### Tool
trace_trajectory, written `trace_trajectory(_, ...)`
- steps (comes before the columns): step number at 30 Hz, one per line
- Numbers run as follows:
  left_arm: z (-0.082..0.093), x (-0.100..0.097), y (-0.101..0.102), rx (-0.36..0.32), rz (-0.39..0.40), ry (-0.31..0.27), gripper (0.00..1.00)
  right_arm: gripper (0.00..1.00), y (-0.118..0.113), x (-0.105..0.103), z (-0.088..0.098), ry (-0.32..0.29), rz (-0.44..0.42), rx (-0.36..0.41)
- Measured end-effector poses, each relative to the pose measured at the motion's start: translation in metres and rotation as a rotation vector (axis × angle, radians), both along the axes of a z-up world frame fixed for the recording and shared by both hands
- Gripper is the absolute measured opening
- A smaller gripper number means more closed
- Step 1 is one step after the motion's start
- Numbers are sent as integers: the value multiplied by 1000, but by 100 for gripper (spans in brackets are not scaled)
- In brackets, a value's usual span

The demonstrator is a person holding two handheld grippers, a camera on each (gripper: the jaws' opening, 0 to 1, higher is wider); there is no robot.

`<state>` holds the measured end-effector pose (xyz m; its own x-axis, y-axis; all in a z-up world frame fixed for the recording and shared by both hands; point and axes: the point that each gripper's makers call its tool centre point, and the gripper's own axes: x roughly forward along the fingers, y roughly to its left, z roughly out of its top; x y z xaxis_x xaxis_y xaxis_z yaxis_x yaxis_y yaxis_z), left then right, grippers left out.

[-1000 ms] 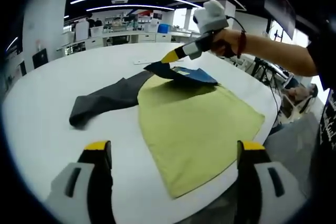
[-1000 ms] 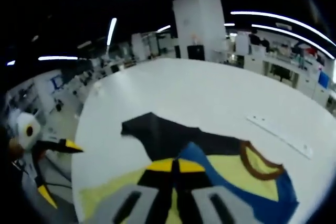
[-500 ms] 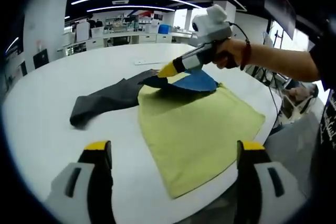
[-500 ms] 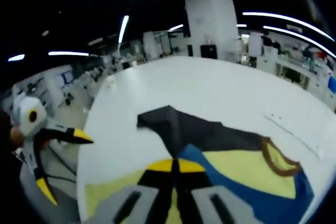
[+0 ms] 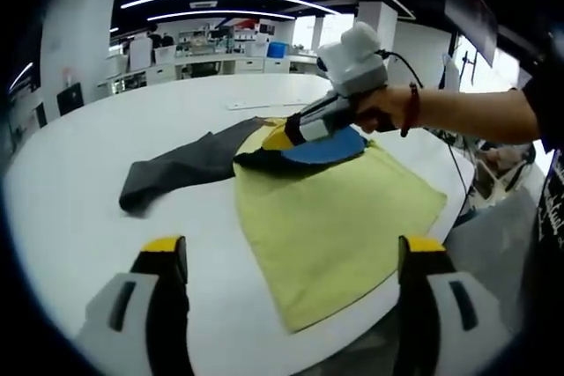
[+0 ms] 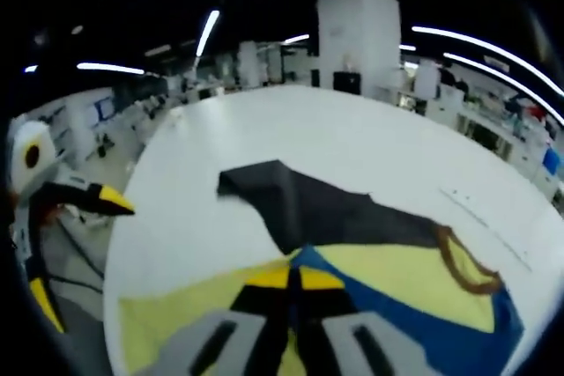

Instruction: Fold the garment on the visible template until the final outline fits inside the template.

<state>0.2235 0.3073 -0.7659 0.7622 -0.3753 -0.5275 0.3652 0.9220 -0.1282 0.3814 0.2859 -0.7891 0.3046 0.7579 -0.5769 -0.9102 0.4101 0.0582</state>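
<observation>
The right gripper (image 6: 292, 277) is being seen from behind its two yellow-tipped jaws, which are pressed together on the blue edge of the garment (image 6: 414, 305). A yellow panel with a brown neckband and a dark sleeve (image 6: 291, 204) is being shown spread beyond the jaws, on the white table (image 6: 352, 143). The yellow-green template (image 6: 176, 323) is being covered in part by the garment. At the left edge, the left gripper (image 6: 75, 244) is being held off the table with its jaws apart.
</observation>
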Motion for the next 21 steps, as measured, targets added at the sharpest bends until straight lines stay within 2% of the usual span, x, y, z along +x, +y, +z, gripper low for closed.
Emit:
trace_trajectory(2,1,0,0,6,-1,-5,98,0,1,2,-1,20,-18,23)
trace_trajectory(6,1,0,0,18,-8,-9,99,17,-6,5,-2,7,-25,12)
trace_trajectory(13,7,8,1,29,-27,-24,99,38,-18,5,7,5,-49,39)
trace_trajectory(17,15,17,2,29,-38,-43,99,49,-31,9,11,-4,-65,38)
trace_trajectory(21,20,24,1,39,-46,-55,99,64,-49,18,16,-31,-92,45)
